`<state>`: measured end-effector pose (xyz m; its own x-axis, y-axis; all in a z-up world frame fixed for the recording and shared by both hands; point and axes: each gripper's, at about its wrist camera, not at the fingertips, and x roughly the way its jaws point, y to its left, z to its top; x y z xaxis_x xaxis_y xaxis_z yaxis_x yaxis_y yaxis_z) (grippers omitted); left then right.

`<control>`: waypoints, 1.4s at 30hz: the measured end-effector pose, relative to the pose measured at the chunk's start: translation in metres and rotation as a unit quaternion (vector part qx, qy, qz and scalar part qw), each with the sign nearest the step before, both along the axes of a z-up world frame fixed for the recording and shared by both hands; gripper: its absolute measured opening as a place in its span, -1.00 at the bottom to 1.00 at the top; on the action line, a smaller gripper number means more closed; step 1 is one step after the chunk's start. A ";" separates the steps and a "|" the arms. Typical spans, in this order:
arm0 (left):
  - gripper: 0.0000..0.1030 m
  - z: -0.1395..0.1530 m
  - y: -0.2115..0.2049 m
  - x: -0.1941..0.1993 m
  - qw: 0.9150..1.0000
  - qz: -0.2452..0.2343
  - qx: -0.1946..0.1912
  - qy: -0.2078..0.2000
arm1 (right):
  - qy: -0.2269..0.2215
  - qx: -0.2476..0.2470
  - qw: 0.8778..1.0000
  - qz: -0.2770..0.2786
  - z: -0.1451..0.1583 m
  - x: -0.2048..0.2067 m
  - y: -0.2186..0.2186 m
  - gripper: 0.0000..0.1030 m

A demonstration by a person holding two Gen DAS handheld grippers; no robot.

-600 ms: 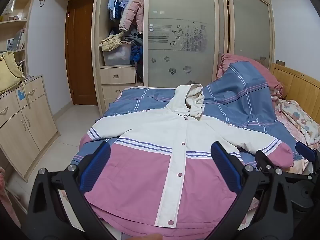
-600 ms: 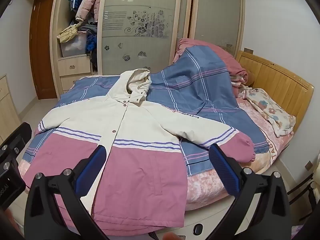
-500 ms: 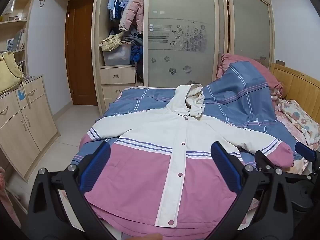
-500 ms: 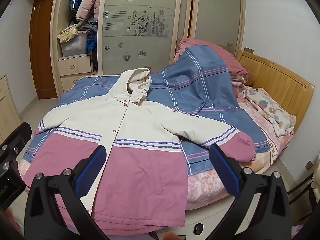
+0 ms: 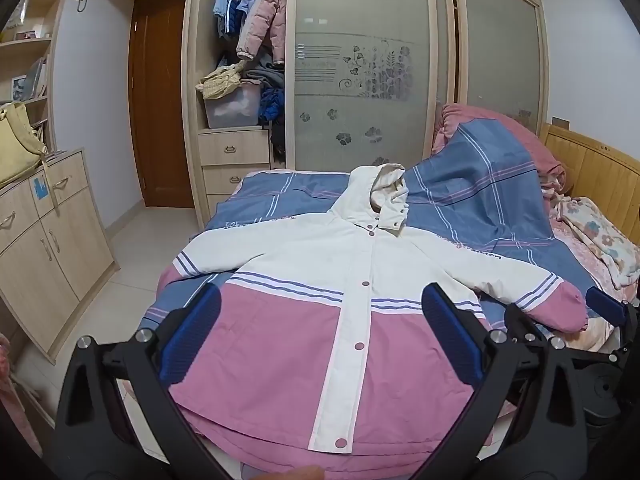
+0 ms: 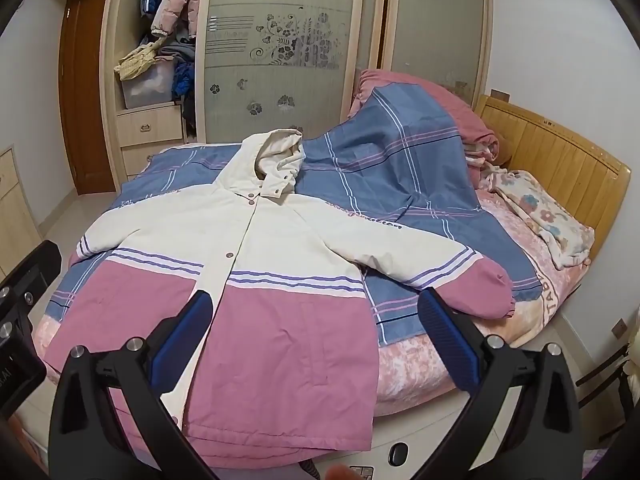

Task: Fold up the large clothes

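Jacket (image 5: 344,320) flat on bed (image 6: 420,364), front up, hood (image 5: 384,192) toward wardrobe (image 5: 360,80) behind. Quilt (image 6: 392,160) heaped right of hood, probably over pillows. Headboard (image 6: 560,160) far right. Cabinet (image 5: 44,240) left of bed. Both grippers before hem, above it.

A bed (image 6: 424,364) with a wooden headboard (image 6: 560,152) carries a blue plaid quilt (image 6: 384,168), a floral blanket (image 6: 548,216) near the headboard, and a pink-and-white hooded jacket (image 5: 320,320) spread flat, front up.
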<state>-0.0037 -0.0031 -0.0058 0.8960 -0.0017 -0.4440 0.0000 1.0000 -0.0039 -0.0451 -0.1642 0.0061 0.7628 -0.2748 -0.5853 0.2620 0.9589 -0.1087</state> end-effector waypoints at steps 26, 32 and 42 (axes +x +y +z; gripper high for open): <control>0.96 -0.011 -0.002 0.007 1.000 -0.001 0.004 0.012 | 0.010 0.009 1.000 0.002 -0.010 -0.002 -0.007 0.97; 0.96 -0.012 -0.003 0.007 1.000 0.000 0.006 0.013 | 0.016 0.012 1.000 0.003 -0.011 0.002 -0.009 0.97; 0.96 -0.012 -0.003 0.009 1.000 -0.001 0.006 0.014 | 0.017 0.013 1.000 0.003 -0.013 0.002 -0.008 0.97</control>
